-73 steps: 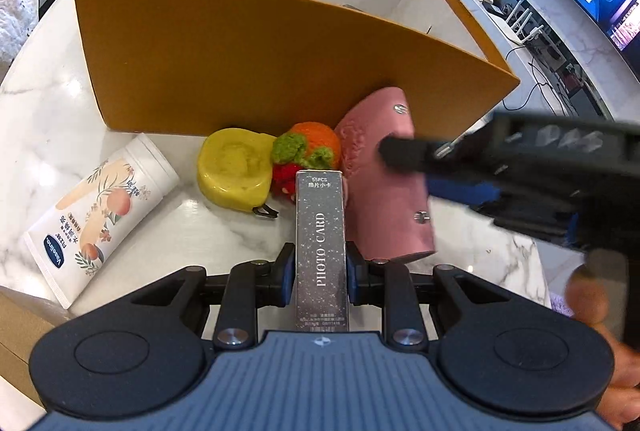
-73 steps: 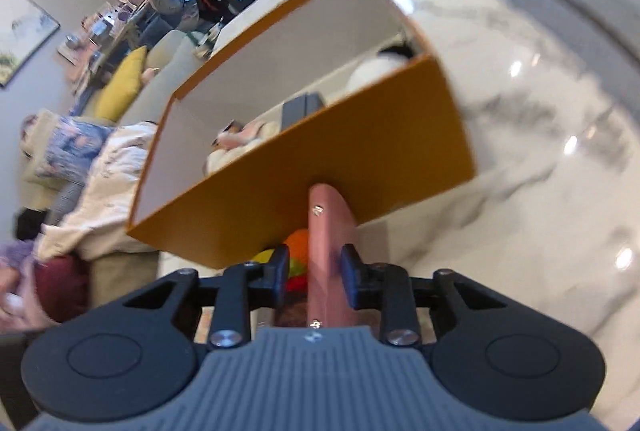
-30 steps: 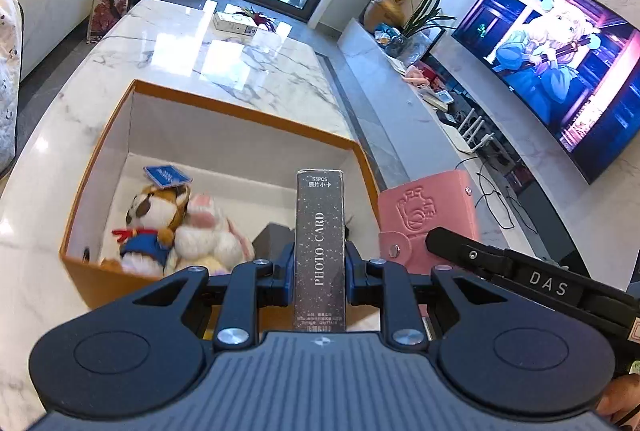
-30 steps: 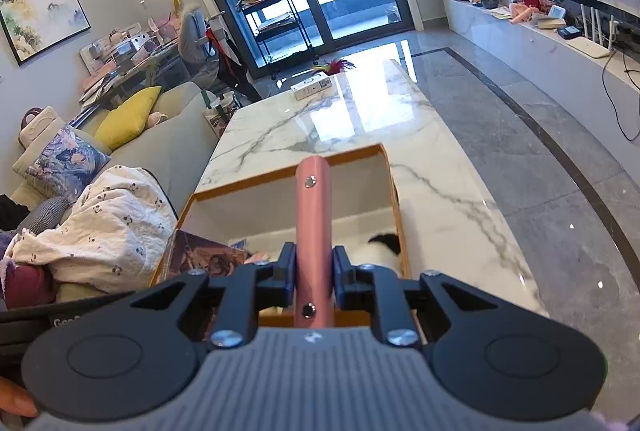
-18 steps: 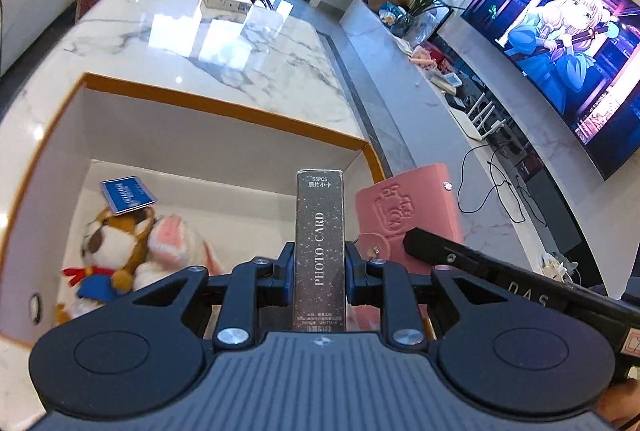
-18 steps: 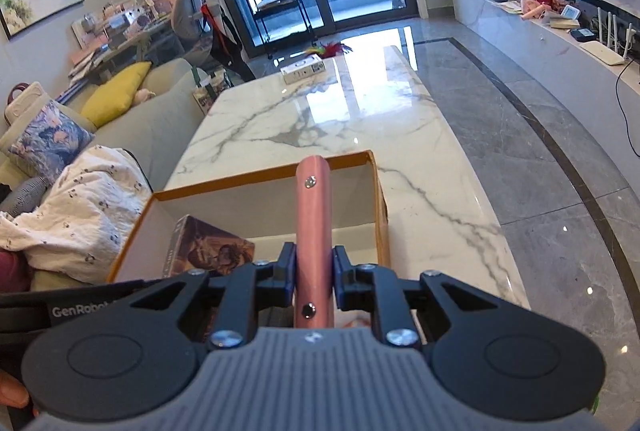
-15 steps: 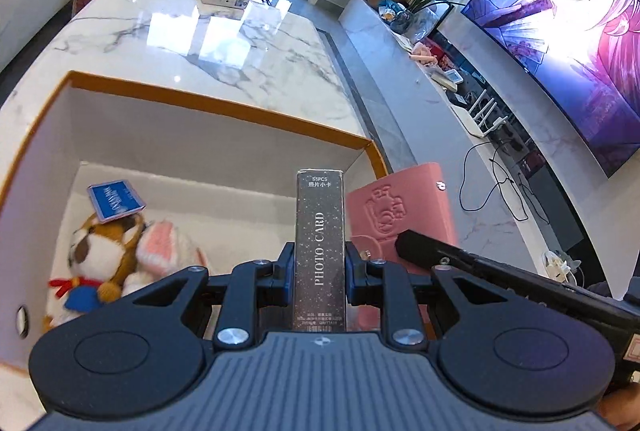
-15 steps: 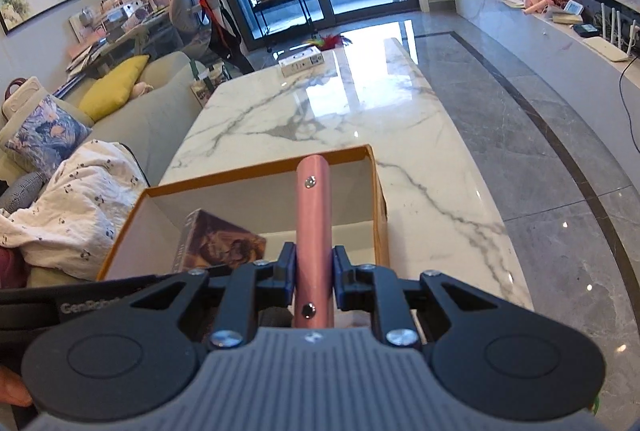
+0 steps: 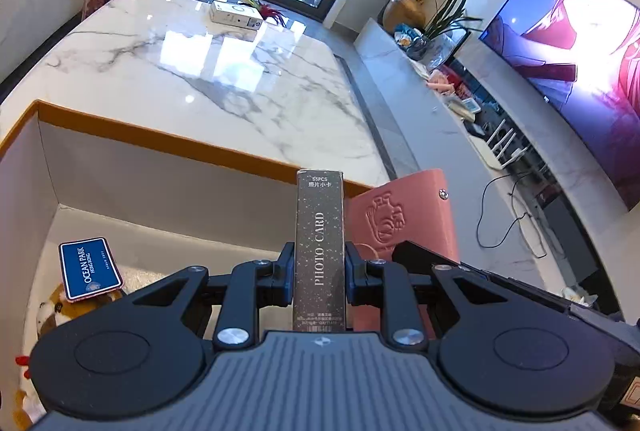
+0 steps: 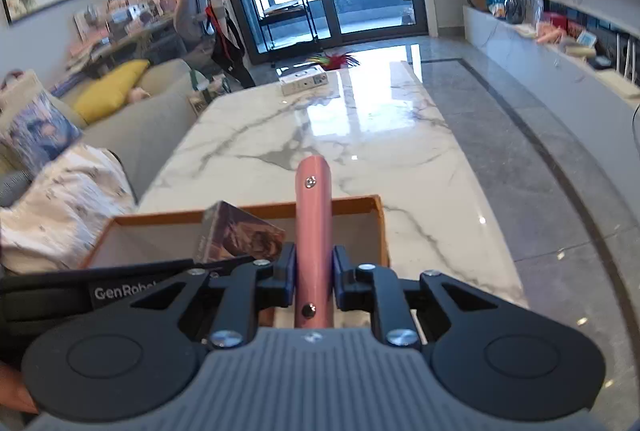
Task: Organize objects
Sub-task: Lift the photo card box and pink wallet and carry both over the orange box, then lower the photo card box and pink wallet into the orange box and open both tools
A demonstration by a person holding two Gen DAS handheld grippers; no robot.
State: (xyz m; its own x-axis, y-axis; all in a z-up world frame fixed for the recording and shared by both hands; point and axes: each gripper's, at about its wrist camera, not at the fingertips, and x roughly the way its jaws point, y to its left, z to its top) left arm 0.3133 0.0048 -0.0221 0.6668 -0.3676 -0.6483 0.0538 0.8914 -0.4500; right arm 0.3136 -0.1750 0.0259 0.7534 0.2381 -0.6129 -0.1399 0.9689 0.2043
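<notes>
Marble bench (image 9: pixel 224 79) carries orange-rimmed box (image 9: pixel 168 145), open top for sorting. Left gripper (image 9: pixel 319 271) clamped on photo-card box (image 9: pixel 319 243), upright over opening, likely for drop-in. Right gripper (image 10: pixel 313 281) pinches pink card holder (image 10: pixel 313 231) edge-on, just beside.

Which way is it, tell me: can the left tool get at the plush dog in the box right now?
Probably not as things stand. The left tool is shut on the photo card box, so its jaws are full. The plush dog lies low in the orange box, under a blue tag; the box is open on top.
</notes>
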